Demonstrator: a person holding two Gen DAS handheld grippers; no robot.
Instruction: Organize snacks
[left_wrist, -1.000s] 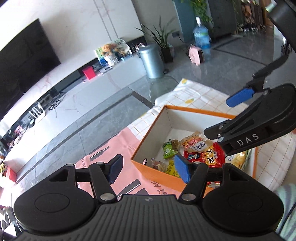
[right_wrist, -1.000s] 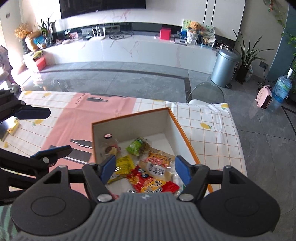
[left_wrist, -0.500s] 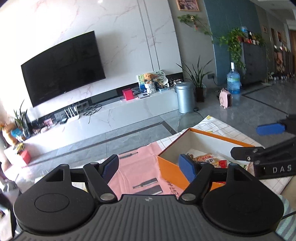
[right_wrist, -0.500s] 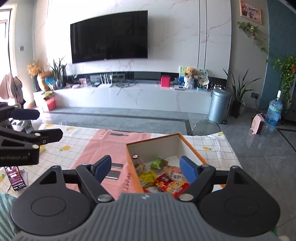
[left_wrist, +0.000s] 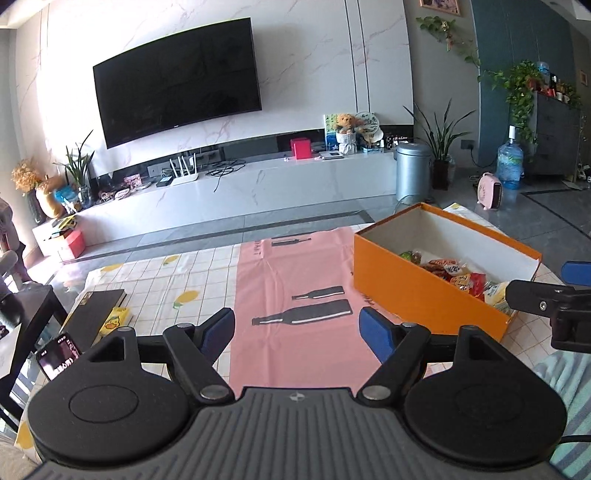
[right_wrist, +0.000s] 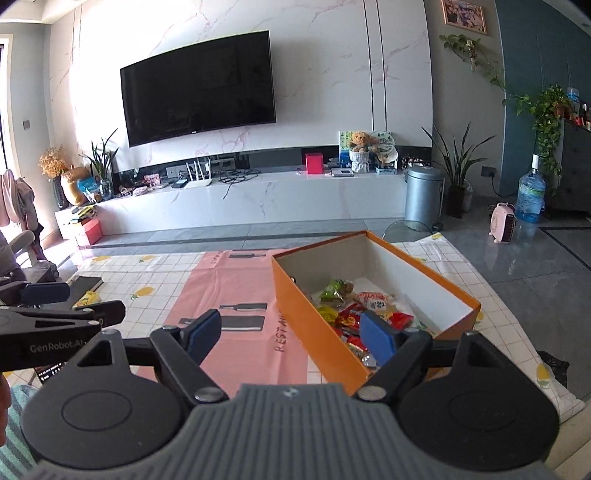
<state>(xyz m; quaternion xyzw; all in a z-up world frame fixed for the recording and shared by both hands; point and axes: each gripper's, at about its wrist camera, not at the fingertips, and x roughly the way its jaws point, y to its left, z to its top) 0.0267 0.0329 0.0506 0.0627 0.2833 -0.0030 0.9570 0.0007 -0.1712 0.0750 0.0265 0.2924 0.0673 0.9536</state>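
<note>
Living room with a big wall TV, and a table under a checked lemon-print cloth with a pink bottle-print runner down the middle.

Both grippers hang over the near edge of the table with nothing in them. The left gripper has just been spreading its jaws and they stand wide apart, only the pink runner showing between the blue pads. The right gripper is released too, jaws also just opened up, nothing between them. The orange box sits just ahead and right of the left gripper, and its near long wall runs right in front of the right one. The snack packets are piled inside it. Off to the left gripper's left there's a dark book and a phone on the cloth.
</note>
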